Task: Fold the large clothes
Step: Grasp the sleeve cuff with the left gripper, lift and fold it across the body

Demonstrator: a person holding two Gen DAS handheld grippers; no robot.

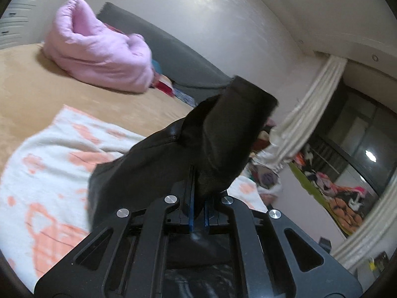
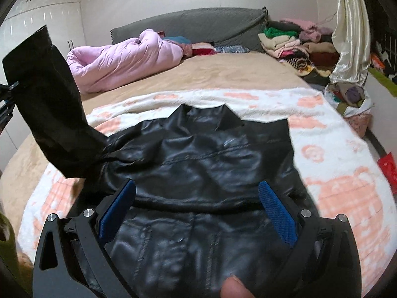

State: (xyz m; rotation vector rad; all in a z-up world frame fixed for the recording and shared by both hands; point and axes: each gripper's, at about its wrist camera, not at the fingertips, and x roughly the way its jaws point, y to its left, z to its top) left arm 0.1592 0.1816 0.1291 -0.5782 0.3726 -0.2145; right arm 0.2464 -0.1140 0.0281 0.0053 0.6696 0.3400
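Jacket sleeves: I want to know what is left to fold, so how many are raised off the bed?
1. The sleeve on the left side of the black jacket is held up by the left tongs. The other sleeve is not visible; it may be tucked underneath.

A home bedroom: a wide bed with a tan sheet (image 2: pixel 223 74) and grey padded headboard (image 2: pixel 198 24), a rumpled pink quilt (image 2: pixel 119 59), stacked folded clothes (image 2: pixel 297 44), white built-in wardrobes (image 2: pixel 44 19) and a cream satin curtain (image 2: pixel 352 37).
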